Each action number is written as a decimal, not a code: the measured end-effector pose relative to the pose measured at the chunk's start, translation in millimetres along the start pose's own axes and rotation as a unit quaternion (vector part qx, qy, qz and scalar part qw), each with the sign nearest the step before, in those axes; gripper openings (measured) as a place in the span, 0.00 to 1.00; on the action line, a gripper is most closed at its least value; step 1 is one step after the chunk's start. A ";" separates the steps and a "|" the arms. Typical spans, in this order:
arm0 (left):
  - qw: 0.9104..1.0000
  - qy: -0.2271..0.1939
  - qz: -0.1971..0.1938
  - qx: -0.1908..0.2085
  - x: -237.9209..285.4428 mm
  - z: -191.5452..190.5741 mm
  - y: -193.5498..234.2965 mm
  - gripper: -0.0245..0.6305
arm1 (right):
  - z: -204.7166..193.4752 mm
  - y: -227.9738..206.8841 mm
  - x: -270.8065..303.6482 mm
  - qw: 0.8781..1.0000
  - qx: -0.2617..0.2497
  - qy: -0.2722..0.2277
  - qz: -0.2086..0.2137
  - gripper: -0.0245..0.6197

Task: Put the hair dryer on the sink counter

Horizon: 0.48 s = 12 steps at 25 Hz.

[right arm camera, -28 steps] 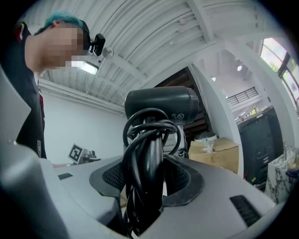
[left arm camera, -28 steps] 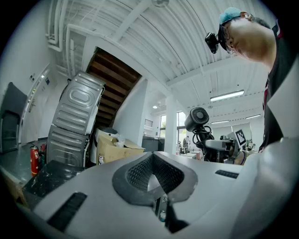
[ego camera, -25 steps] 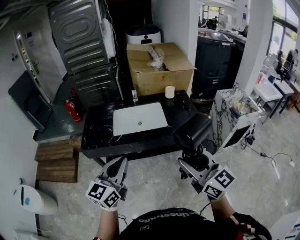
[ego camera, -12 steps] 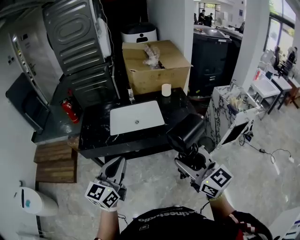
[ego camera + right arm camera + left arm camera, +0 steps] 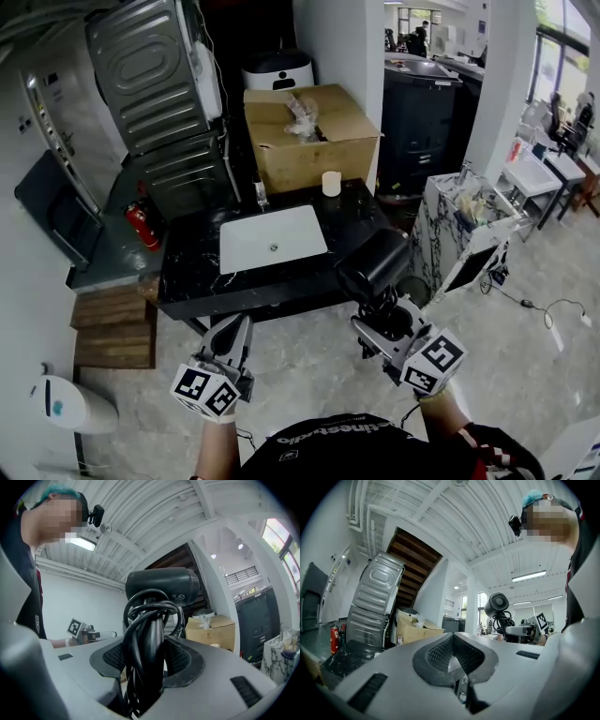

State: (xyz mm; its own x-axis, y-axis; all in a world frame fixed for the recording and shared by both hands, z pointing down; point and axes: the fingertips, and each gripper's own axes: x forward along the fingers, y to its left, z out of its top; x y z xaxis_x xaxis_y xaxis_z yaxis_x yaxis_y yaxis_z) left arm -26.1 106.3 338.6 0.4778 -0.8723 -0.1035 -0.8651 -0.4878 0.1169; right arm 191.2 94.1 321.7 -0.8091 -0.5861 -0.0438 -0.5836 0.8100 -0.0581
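Carrying the dryer (image 5: 373, 264) toward the counter (image 5: 187, 262), not yet over it.

Clamped by the handle in the right gripper (image 5: 382, 314), with jaws set wide and pressing on both sides through the wound cord (image 5: 140, 634). Held up in the air with the barrel on top, just in front of the counter's right front part and not touching it. Left gripper (image 5: 240, 326) closed on nothing, pads together, kept low at the left. Both pointing about level toward the counter. Next, by judgement: reaching forward over the black top, picking the bare part right of the basin (image 5: 272, 239) and clear of the cup (image 5: 331, 184), lowering until the dryer rests, and only then opening the jaws. Possible trouble: cord loops catching on the edge.
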 end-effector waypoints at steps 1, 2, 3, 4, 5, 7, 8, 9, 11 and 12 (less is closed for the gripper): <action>1.000 0.000 0.003 -0.003 1.1 0.8 -1.3 0.06 | -0.2 -1.3 -1.3 1.000 0.002 0.000 0.001 0.41; 1.000 0.000 0.006 -0.005 2.3 1.2 -2.6 0.06 | -0.5 -2.8 -2.8 1.000 0.005 0.000 0.002 0.41; 1.000 0.000 0.007 -0.005 3.5 1.1 -4.0 0.06 | -0.9 -4.5 -4.3 1.000 0.007 -0.001 0.003 0.41; 1.000 0.001 0.010 -0.005 4.7 0.7 -5.2 0.06 | -1.2 -6.6 -5.7 1.000 0.008 -0.001 0.004 0.41; 1.000 0.001 0.012 -0.005 6.0 0.3 -6.5 0.06 | -1.5 -9.0 -7.0 1.000 0.007 0.000 0.004 0.41; 1.000 0.003 0.014 -0.005 9.0 -0.8 -9.0 0.06 | -2.4 -15.0 -9.6 1.000 0.002 0.004 0.001 0.41; 1.000 0.004 0.014 -0.004 10.9 -1.6 -10.3 0.06 | -2.7 -18.4 -11.1 1.000 0.001 0.005 -0.002 0.41; 1.000 0.005 0.014 -0.003 13.3 -2.6 -11.6 0.06 | -2.9 -22.1 -12.9 1.000 0.001 0.006 -0.004 0.41; 1.000 0.009 0.014 -0.001 19.2 -5.7 -14.4 0.06 | -2.9 -29.7 -17.5 1.000 0.007 0.003 -0.006 0.41; 1.000 0.011 0.014 -0.001 22.0 -7.5 -16.1 0.06 | -3.1 -33.6 -20.5 1.000 0.011 0.002 -0.006 0.41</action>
State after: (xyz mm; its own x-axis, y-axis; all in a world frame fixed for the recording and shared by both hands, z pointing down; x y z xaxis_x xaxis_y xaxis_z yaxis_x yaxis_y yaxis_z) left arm -0.5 94.7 341.9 0.4563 -0.8863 -0.0793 -0.8780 -0.4629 0.1216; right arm 227.1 79.0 327.7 -0.8022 -0.5957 -0.0396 -0.5918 0.8022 -0.0798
